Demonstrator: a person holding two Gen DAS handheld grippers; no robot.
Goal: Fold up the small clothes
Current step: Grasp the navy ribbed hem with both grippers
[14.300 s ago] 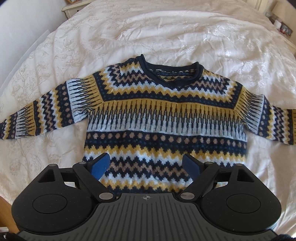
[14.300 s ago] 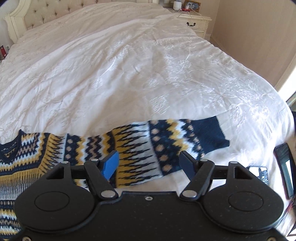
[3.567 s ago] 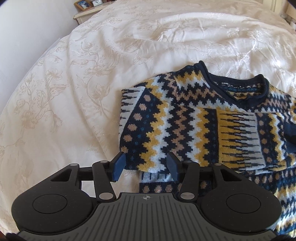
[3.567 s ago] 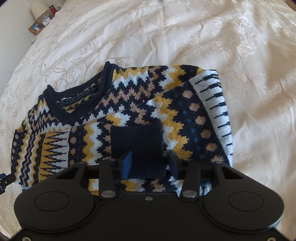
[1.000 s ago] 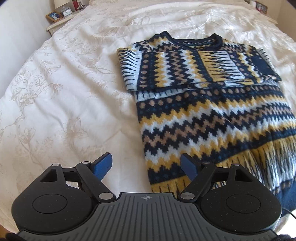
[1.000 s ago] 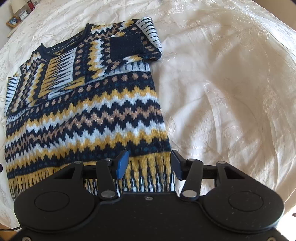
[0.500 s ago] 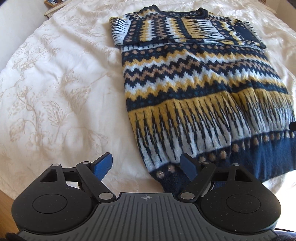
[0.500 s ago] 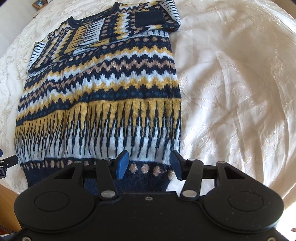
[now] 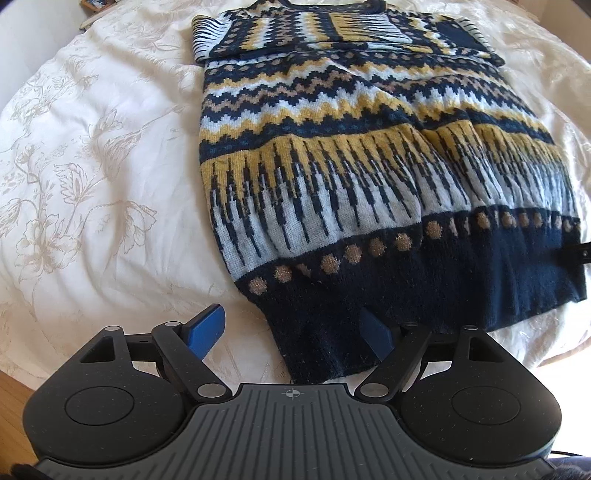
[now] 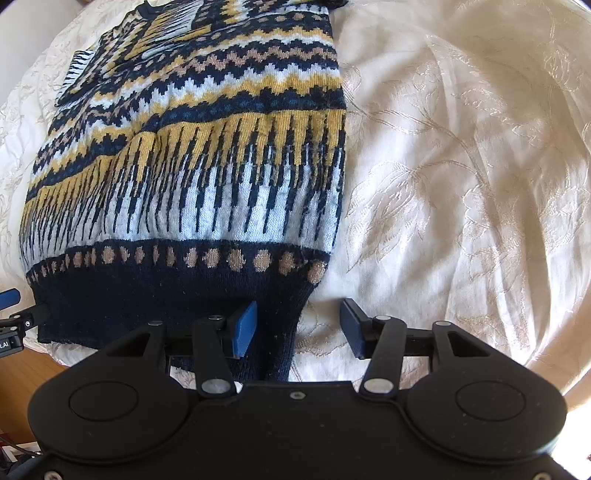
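Left wrist view. One patterned knit sweater is laid flat on a cream embroidered bedspread, neckline at the far end, navy ribbed hem at the near edge of the bed. Both sleeves are seen folded across the chest, a dark cuff resting on top at far right. The left gripper is held at the hem's left corner with its jaws spread wide: one blue pad over bare bedspread, the other over navy rib. No cloth is clamped. At the right edge of the view, part of the other gripper is visible beside the hem.

Right wrist view. The same sweater is seen from its right side, hem nearest the camera. The right gripper is positioned at the hem's right corner, jaws apart, with the corner of the rib lying between the pads but not pinched. Bedspread is bare to the right.

Progress, as judged. Done: sleeve folds. Not yet done: the lengthwise fold of the body; the lower half is still fully extended. Next step indicated: both hem corners to be gripped and carried up toward the neckline.
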